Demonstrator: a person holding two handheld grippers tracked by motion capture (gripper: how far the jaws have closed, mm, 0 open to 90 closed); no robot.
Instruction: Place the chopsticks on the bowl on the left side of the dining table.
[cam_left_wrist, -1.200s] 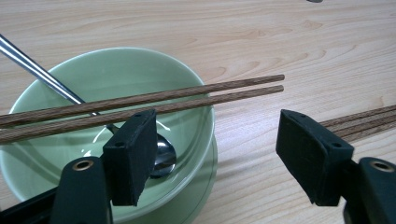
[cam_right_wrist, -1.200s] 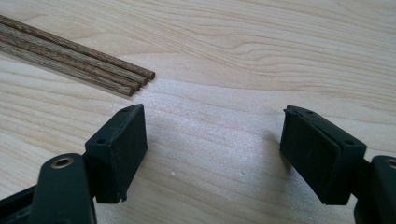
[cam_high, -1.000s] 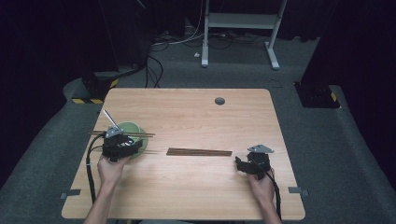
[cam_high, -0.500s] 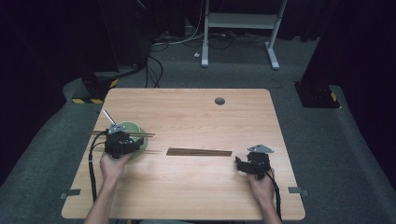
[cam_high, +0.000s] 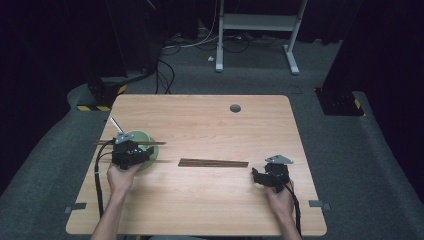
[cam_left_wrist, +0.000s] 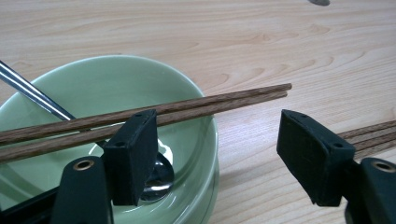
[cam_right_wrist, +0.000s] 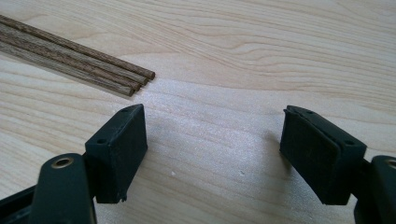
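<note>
The loose chopsticks (cam_high: 213, 163) lie flat mid-table, their long axis running left to right, one end just ahead of the right gripper (cam_right_wrist: 212, 154), whose jaws stand wide and empty. The left gripper (cam_left_wrist: 219, 158), also wide open, sits by the green bowl (cam_left_wrist: 140, 79), across which another pair (cam_left_wrist: 154, 112) rests.

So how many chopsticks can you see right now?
5: two chopsticks rest across the green bowl, and three lie bundled on the table mid-way between the hands. More could be hidden beneath.
</note>
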